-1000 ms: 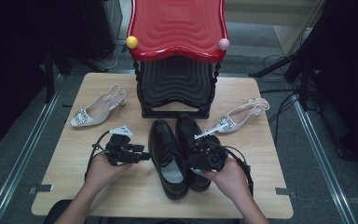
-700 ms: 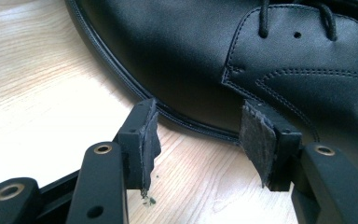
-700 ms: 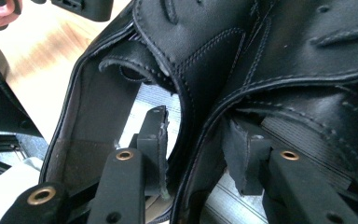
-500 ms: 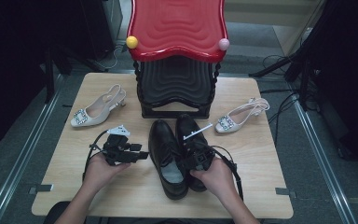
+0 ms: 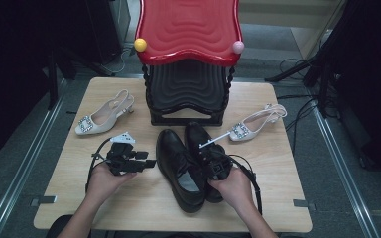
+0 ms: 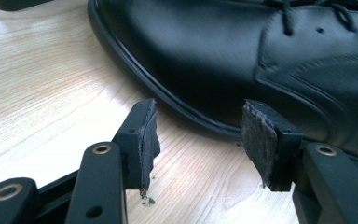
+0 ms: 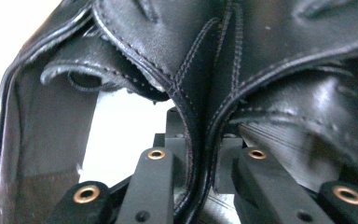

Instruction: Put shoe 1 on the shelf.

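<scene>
Black left gripper point(image 5: 144, 163) and right gripper point(image 7: 200, 186), brass-ringed screw holes, worn grey jaw pads, trailing black cables.

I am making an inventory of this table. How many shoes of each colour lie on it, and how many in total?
Black leather shoes: 2, the left one and the right one
Pale slingback shoes with a buckle: 2, one at the left and one at the right
Total: 4 shoes
</scene>
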